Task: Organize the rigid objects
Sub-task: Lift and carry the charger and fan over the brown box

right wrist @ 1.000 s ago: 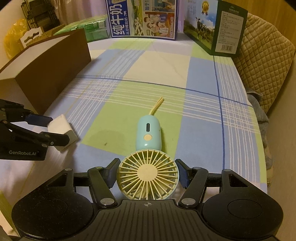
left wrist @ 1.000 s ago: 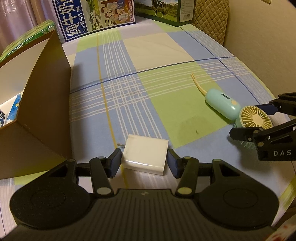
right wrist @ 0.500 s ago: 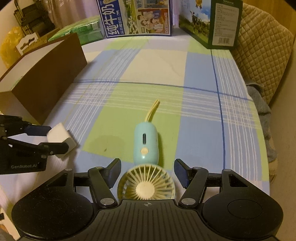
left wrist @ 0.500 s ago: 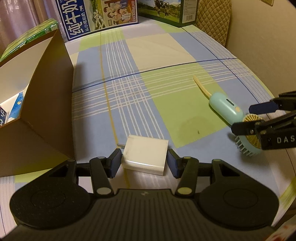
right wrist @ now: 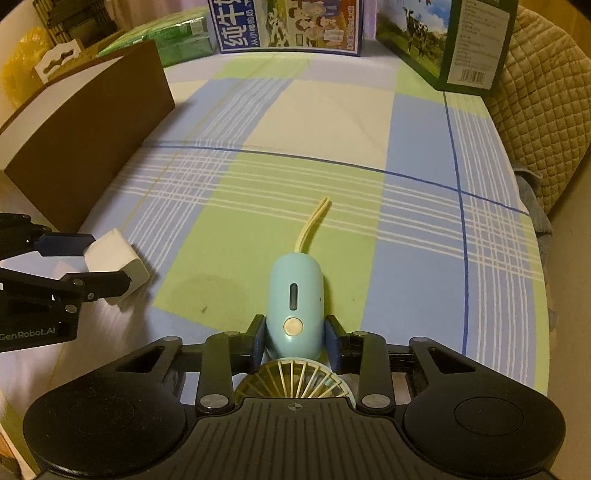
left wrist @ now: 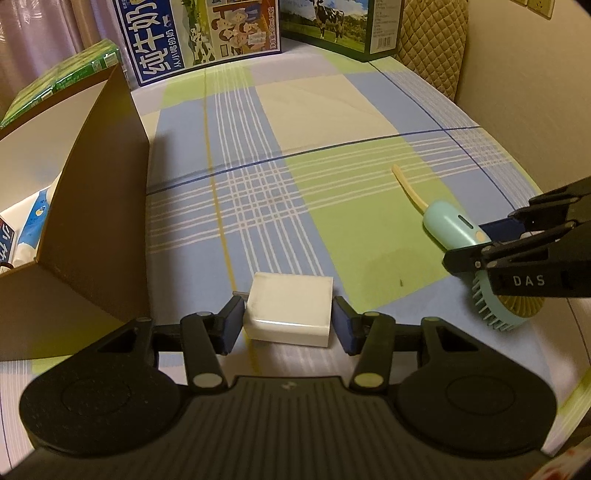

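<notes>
A white charger block (left wrist: 290, 313) lies on the plaid cloth between the jaws of my left gripper (left wrist: 288, 323), which touch both its sides. It also shows in the right wrist view (right wrist: 110, 263). A pale blue handheld fan (right wrist: 295, 310) lies on the cloth with its cream strap (right wrist: 314, 221) pointing away. My right gripper (right wrist: 295, 341) is closed on the fan's handle just above the fan head (right wrist: 293, 382). The left wrist view shows the fan (left wrist: 452, 229) under the right gripper (left wrist: 491, 240).
A brown cardboard box (left wrist: 85, 206) with small packets inside stands at the left, also in the right wrist view (right wrist: 85, 122). Milk cartons (right wrist: 291, 26) and a green carton (right wrist: 465, 40) line the far edge. A quilted cushion (right wrist: 543, 96) is at the right.
My right gripper moved forward past the fan head and closed on the fan's handle. My left gripper stays around the white charger block.
</notes>
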`<action>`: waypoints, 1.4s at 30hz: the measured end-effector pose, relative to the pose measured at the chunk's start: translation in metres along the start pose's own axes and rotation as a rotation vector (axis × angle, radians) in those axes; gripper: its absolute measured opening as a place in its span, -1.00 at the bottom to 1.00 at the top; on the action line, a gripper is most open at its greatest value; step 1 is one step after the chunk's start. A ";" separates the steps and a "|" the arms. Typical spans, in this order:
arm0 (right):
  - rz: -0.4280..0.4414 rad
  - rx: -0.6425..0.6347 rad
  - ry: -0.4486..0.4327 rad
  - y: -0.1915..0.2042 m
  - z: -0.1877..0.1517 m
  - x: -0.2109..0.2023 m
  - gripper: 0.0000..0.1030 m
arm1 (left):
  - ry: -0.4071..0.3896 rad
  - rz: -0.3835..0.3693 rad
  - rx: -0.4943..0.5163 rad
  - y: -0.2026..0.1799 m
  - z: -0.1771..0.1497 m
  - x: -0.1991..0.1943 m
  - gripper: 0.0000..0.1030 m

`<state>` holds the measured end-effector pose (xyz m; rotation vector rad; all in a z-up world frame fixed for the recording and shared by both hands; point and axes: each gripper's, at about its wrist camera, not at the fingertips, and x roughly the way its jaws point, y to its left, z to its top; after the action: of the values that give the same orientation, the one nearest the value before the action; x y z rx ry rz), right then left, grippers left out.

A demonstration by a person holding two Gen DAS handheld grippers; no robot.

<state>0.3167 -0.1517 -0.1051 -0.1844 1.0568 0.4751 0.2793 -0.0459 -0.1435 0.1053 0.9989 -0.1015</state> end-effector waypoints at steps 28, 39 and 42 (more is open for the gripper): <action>0.031 0.068 -0.172 0.000 -0.004 -0.043 -0.42 | -0.055 -0.015 0.006 0.000 0.014 -0.014 -0.10; 0.044 0.051 -0.208 0.008 0.006 -0.053 -0.42 | -0.097 -0.019 -0.006 0.003 0.022 -0.031 -0.10; 0.046 0.049 -0.218 0.010 0.008 -0.056 -0.42 | -0.110 -0.019 -0.009 0.005 0.025 -0.035 -0.10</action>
<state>0.2958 -0.1563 -0.0516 -0.0634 0.8595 0.4988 0.2819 -0.0433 -0.1001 0.0811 0.8909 -0.1189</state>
